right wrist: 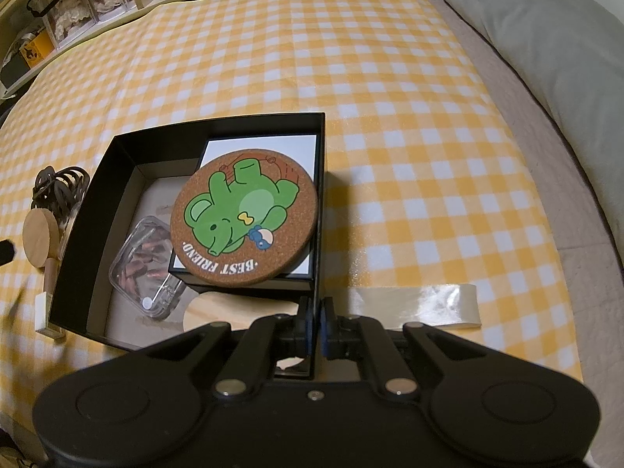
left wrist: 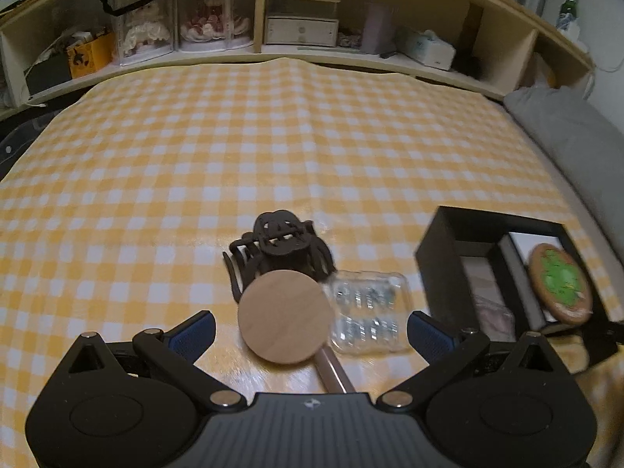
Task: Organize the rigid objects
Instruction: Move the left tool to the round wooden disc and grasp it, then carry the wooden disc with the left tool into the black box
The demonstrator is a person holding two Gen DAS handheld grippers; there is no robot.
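A black open box [right wrist: 218, 123] stands on the yellow checked cloth. My right gripper [right wrist: 315, 325] is shut on its right wall, near the front corner. Inside lie a cork coaster with a green bear [right wrist: 243, 216], tilted on a white card, a clear case of brown pieces [right wrist: 144, 265] and a pale wooden disc [right wrist: 234, 312]. My left gripper [left wrist: 311, 325] is open and points down at a round wooden piece with a handle [left wrist: 286, 316]. A dark hair claw [left wrist: 280, 249] lies just behind it and a clear plastic case [left wrist: 368, 312] to its right. The box [left wrist: 436, 261] sits further right.
A strip of clear tape [right wrist: 421, 304] lies on the cloth right of the box, and a small white block [right wrist: 43, 312] at its left front corner. A grey pillow [right wrist: 546, 39] runs along the right side. A shelf with boxed dolls [left wrist: 175, 19] stands behind the cloth.
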